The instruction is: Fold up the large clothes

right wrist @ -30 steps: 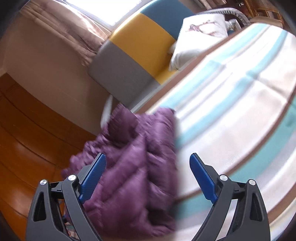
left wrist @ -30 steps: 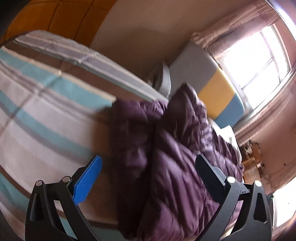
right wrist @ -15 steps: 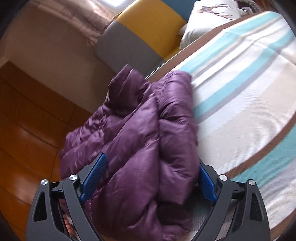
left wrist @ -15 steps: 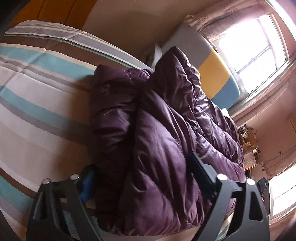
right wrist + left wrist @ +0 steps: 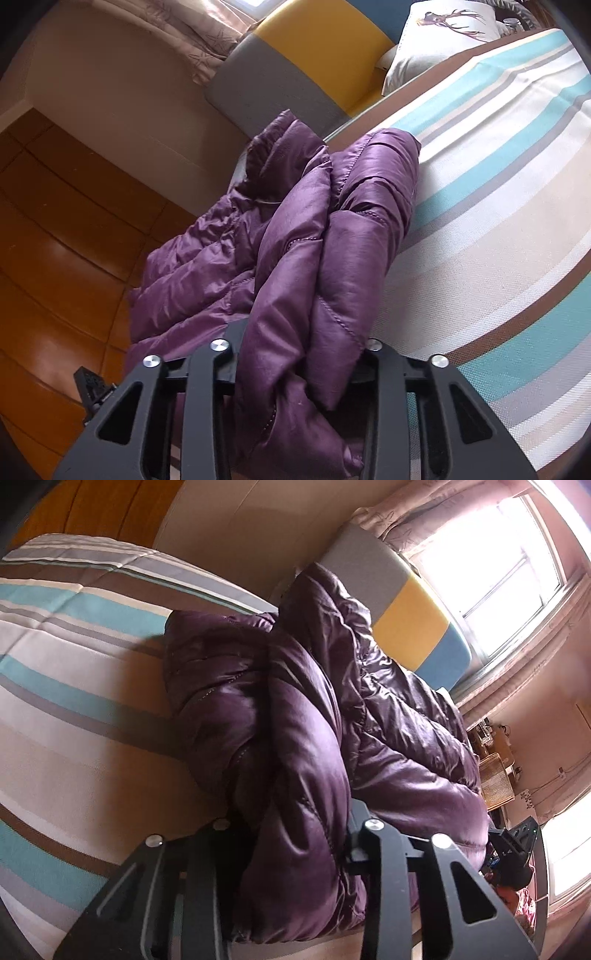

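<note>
Both tongs (image 5: 291, 834) (image 5: 295, 354) just closed on purple jacket (image 5: 295, 236) at bed (image 5: 498, 221) edge.

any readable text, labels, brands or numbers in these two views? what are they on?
None can be read.
Pillow: a printed deer picture, no words.
Purple jacket: no tag or logo in view.
Striped bedcover: stripes only.
Shelves by the window: too small and blurred to tell.

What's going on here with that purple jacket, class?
A person is working two hand-held grippers on a purple jacket that lies bunched on a striped bed. The left gripper and right gripper have each just closed on a thick fold at its near edge. No fold is made yet.
</note>
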The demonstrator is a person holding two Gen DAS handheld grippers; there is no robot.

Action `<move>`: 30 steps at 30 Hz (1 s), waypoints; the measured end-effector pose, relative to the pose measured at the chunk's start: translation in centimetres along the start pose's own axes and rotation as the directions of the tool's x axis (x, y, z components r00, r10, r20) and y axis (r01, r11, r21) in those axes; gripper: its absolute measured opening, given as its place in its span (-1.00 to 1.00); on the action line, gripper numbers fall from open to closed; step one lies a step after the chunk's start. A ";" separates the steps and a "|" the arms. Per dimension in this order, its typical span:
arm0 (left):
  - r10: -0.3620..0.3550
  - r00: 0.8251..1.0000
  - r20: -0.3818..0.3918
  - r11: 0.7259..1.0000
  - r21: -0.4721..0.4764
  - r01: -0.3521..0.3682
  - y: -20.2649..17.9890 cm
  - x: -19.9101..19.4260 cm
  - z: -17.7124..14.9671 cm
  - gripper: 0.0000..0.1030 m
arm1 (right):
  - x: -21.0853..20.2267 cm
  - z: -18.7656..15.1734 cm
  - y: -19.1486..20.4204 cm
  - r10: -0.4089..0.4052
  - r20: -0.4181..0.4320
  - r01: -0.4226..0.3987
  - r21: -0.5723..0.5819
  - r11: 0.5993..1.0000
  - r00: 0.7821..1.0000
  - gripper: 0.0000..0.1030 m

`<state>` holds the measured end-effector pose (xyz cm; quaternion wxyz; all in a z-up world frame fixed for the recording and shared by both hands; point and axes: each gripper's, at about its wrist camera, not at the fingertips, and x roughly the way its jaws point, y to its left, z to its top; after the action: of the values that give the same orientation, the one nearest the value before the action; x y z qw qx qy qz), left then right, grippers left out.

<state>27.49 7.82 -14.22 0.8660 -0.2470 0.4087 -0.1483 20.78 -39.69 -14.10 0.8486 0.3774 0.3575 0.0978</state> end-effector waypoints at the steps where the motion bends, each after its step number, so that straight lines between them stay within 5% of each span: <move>1: -0.003 1.000 0.000 1.000 0.001 0.003 -0.1 -0.1 0.1 -0.48 | -0.2 0.0 0.1 0.004 0.001 -0.004 -0.003 1.000 1.000 -0.44; 12: -0.055 0.998 0.026 0.997 0.048 0.053 -1.7 -3.8 0.3 -0.61 | -2.5 0.0 1.7 0.040 0.022 -0.040 -0.018 0.999 0.999 -0.55; 30: -0.074 0.997 -0.001 0.995 0.070 0.074 -0.3 -8.4 -5.6 -0.61 | -6.8 -3.5 1.6 0.073 0.001 -0.073 -0.005 0.997 0.997 -0.55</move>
<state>17.88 9.69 -11.78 0.8683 -0.2315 0.3932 -0.1945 13.64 -39.53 -10.94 0.8457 0.3882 0.3425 0.1296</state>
